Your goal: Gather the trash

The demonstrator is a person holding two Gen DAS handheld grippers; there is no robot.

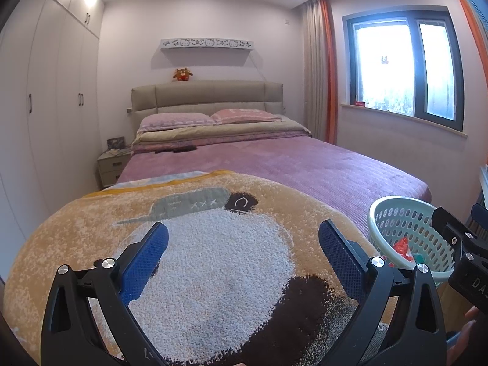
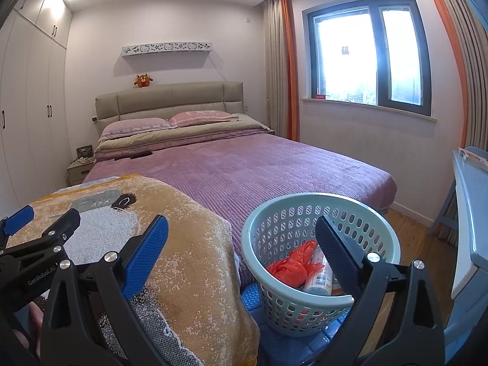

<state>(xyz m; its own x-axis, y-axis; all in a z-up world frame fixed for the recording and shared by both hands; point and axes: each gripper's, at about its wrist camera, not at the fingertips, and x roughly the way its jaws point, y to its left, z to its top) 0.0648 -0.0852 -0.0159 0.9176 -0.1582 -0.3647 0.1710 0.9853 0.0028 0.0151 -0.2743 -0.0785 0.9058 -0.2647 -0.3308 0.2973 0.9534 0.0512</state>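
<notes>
A pale green perforated basket (image 2: 283, 228) stands on a blue stool at the foot of the bed; it also shows in the left wrist view (image 1: 393, 216). Inside lie a crumpled red plastic bag (image 2: 289, 263) and a bottle with a label (image 2: 320, 277). My right gripper (image 2: 241, 238) is open and empty, its right finger over the basket's mouth. My left gripper (image 1: 244, 241) is open and empty above the tan bear-pattern blanket (image 1: 213, 259), left of the basket. The left gripper also shows at the left edge of the right wrist view (image 2: 42, 222).
A bed with a purple cover (image 2: 244, 164) and two pillows fills the middle. White wardrobes (image 1: 45, 106) line the left wall, with a nightstand (image 1: 113, 167) beside the bed. A window (image 2: 366, 52) and a blue-grey table (image 2: 469, 213) are on the right.
</notes>
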